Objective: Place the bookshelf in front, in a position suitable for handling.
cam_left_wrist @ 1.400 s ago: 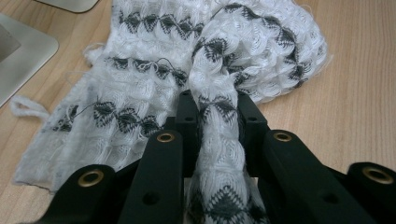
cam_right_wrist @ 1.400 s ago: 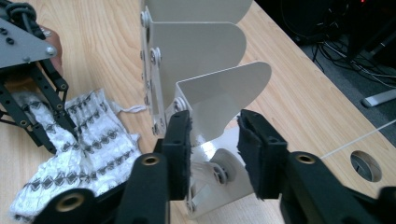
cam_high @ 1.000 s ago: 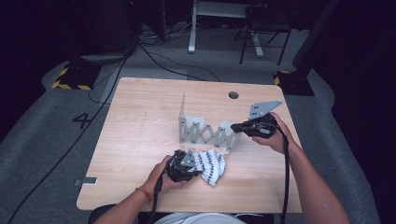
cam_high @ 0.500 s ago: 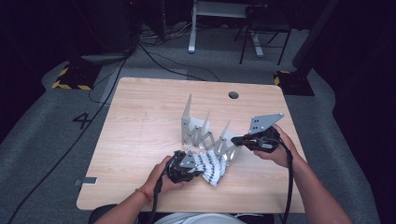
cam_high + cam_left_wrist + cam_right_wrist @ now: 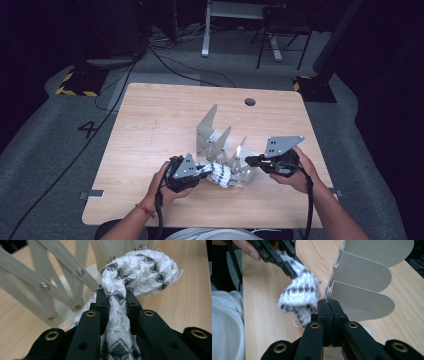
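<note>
A light wooden surface point(image 5: 150, 130) with a small round cable hole point(image 5: 250, 102) near its far edge, at about 1 o'clock from the centre. Just right of centre stands a pale grey folding accordion-style rack point(image 5: 217, 142) made of crossed slats and rounded flat panels, stretched out from the centre toward 4 o'clock.

At about 6 o'clock, the person's left hand point(image 5: 162, 187) holds the left gripper point(image 5: 204, 171). Its jaws are clenched on a white knitted cloth with a dark grey diamond pattern point(image 5: 220, 174); in the left gripper view the cloth point(image 5: 130, 277) is pinched into a twisted rope between the jaws and bulges out in a soft bundle beyond them, right against the rack's slats point(image 5: 50, 287). The cloth lies at the near end of the rack, between the two grippers.

At about 4 o'clock, the person's right hand point(image 5: 297, 175) holds the right gripper point(image 5: 248, 160), pointing toward 9 o'clock. In the right gripper view its jaws are clamped tight on the thin edge of the rack point(image 5: 362, 290), with the cloth point(image 5: 299, 292) just beside it.
</note>
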### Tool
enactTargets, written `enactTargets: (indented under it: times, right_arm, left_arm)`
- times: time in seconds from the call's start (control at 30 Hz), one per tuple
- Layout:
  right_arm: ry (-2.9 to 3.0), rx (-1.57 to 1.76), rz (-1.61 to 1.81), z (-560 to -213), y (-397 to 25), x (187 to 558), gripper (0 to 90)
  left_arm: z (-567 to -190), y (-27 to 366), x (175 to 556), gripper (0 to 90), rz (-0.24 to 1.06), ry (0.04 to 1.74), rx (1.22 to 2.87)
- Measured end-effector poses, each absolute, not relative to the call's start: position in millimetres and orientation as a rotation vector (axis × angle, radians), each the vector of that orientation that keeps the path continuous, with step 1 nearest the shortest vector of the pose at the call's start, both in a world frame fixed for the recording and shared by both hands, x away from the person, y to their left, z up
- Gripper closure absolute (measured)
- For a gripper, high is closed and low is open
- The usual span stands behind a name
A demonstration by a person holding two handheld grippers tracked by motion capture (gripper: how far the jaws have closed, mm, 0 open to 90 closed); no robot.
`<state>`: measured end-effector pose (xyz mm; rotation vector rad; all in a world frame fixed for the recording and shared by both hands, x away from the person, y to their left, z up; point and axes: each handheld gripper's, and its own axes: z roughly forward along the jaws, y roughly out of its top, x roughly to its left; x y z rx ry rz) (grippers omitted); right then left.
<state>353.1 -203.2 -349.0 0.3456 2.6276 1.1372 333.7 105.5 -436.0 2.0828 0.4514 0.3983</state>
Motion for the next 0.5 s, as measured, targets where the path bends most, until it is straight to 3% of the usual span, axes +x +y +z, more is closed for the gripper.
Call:
enactTargets:
  times: [0.27, 0.5]
  right_arm:
    - [2.611, 0.374, 1.219, -355, -209, 354, 88.4]
    - [2.585, 0.375, 1.261, -358, -211, 354, 88.6]
  left_arm:
    - [-403, 120, 331, 78.7, 0.557, 0.46, 1.907]
    - [-424, 102, 343, 78.6, 0.518, 0.409, 2.027]
